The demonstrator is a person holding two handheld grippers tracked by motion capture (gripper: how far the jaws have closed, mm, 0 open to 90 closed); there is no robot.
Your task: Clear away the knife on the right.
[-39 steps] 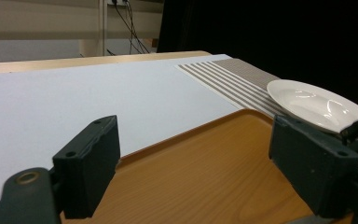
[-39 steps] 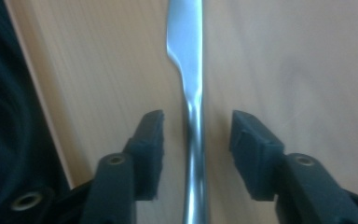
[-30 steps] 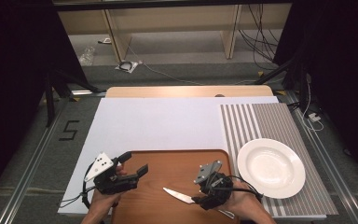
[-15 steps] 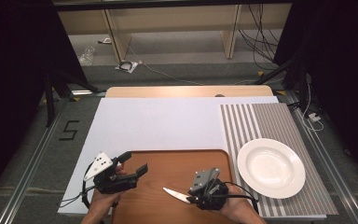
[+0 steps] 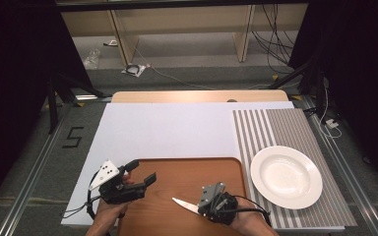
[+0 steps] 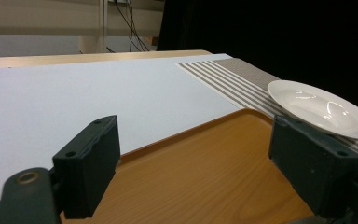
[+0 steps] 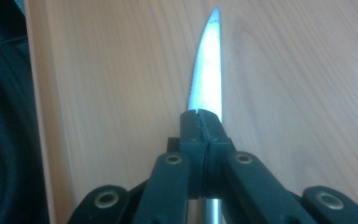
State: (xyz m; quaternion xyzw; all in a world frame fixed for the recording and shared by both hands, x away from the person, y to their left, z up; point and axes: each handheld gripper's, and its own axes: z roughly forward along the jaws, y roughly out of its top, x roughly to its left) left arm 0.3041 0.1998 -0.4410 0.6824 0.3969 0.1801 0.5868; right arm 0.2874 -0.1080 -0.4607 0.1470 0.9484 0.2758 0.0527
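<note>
Wooden tray (image 5: 177, 172) on white table (image 5: 177, 128); plate (image 5: 286, 176) at 3 o'clock. Knife (image 5: 184, 204) on tray, clamped by right gripper (image 5: 200, 208), just closed. Left gripper (image 5: 142, 172) open. Handle hidden, probably under hand.

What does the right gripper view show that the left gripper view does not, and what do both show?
Right gripper view: the right gripper, its jaws just closed, shut on the knife, blade pointing away from the camera. Left gripper view: the left gripper with jaws wide apart and nothing between them, the white plate, the striped mat and the white sheet. Both: the wooden tray.
</note>
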